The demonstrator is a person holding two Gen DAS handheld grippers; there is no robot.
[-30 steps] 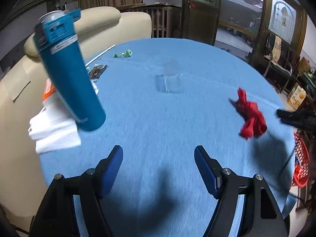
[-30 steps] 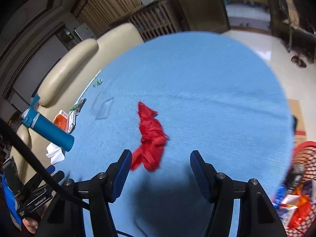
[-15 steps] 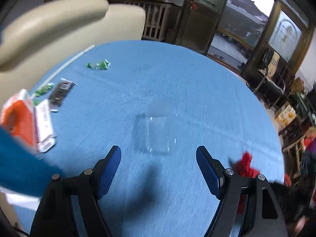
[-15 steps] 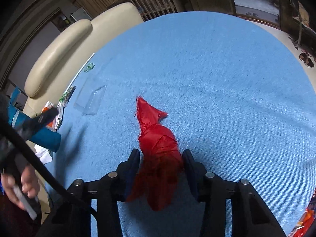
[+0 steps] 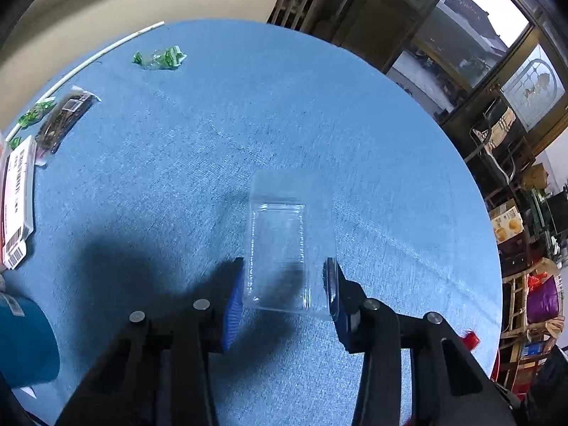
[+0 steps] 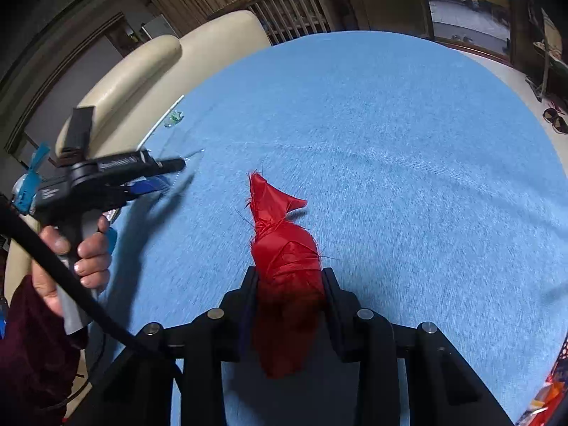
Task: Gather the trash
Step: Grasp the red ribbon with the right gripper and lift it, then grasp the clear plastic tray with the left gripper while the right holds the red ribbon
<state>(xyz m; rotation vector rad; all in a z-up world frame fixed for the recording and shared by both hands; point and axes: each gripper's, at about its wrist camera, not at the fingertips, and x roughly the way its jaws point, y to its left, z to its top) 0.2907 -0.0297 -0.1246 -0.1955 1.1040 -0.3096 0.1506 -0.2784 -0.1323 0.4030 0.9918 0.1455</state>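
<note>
In the left wrist view my left gripper (image 5: 284, 291) is closed around the near end of a clear plastic tray (image 5: 280, 245) on the blue tablecloth (image 5: 213, 142), with both pads at its sides. In the right wrist view my right gripper (image 6: 287, 298) is shut on a crumpled red wrapper (image 6: 280, 234) that sticks forward over the cloth. The left gripper (image 6: 170, 167) also shows there at the left, held by a hand. A green wrapper (image 5: 159, 58) lies far left.
A dark snack packet (image 5: 64, 120), a white and orange box (image 5: 16, 191) and a teal bottle (image 5: 25, 344) sit along the left edge. A cream sofa (image 6: 149, 67) stands behind the table. A red basket (image 6: 553, 383) with trash is at lower right.
My left gripper moved forward to the clear tray and closed on its sides. My right gripper closed on the red wrapper and holds it.
</note>
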